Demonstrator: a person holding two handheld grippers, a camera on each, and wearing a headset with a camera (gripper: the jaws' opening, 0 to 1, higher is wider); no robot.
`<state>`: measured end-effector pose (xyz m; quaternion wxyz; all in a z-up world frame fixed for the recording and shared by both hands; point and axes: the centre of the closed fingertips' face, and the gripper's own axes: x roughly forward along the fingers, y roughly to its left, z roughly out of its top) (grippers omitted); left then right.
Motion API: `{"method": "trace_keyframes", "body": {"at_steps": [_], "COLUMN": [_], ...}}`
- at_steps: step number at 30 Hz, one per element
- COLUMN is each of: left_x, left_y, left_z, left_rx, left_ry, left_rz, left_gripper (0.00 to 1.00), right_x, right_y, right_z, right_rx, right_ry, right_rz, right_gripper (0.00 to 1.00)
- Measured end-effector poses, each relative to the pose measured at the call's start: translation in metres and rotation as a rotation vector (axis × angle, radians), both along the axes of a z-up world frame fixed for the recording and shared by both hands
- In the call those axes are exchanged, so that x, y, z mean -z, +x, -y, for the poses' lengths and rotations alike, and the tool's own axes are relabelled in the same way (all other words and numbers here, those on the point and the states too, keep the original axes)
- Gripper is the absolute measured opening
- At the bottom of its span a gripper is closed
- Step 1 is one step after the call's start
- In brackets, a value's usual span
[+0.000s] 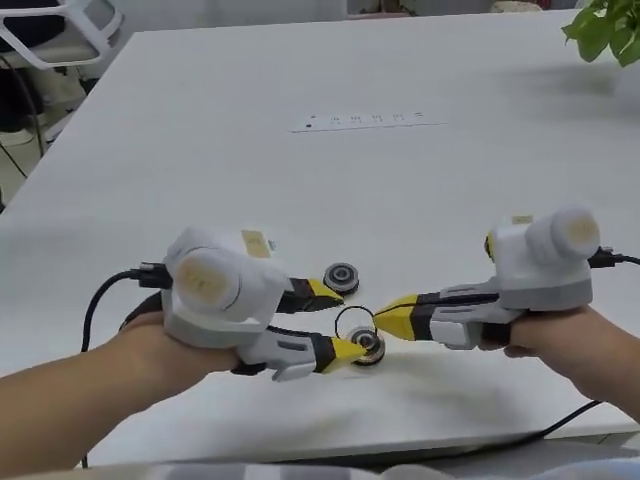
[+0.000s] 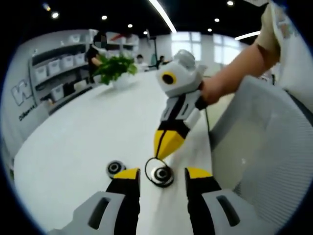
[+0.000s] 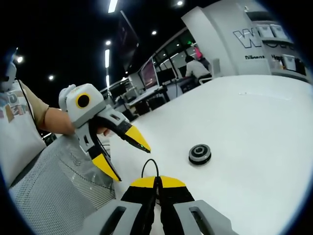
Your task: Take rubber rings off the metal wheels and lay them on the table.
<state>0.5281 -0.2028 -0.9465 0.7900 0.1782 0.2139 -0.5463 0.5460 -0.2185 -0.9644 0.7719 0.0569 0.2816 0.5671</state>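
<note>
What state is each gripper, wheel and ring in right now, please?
left gripper: open, jaws either side of the near wheel.
right gripper: shut, pinching the ring.
ring: drawn out into a loose loop beside the near wheel; whether fully free, cannot tell.
near wheel: lying flat, ring pulled away.
far wheel: lying flat, its rubber band on.

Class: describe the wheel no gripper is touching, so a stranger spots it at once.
On the white table, look beyond the left gripper's tips. The wheel lies alone, dark-rimmed; its neighbour sits between those tips, its rubber ring pinched by the right gripper.
</note>
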Motion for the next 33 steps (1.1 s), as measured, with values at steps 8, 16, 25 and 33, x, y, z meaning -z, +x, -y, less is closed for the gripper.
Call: {"method": "trace_keyframes", "body": {"at_steps": [8, 16, 25, 33], "left_x": [-0.015, -0.021, -0.025, -0.026], "left_y": [0.001, 0.002, 0.003, 0.002], "left_z": [-0.019, -0.043, -0.063, -0.077], "left_rx": [-0.042, -0.084, -0.129, -0.169], "left_ry": [-0.04, -0.048, -0.052, -0.063], "left_rz": [0.006, 0.01, 0.018, 0.014], "left_gripper": [0.45, 0.54, 0.6, 0.64], "right_x": [-0.01, -0.016, -0.015, -0.007], "right_y": [0.005, 0.012, 0.015, 0.014], "right_z": [-0.009, -0.022, -0.038, -0.051], "right_rx": [-0.019, -0.042, -0.076, -0.107], "right_ry": [0.005, 0.002, -0.015, -0.042], "right_rz": [0.013, 0.027, 0.033, 0.031], "right_gripper": [0.0, 0.0, 0.0, 0.0]}}
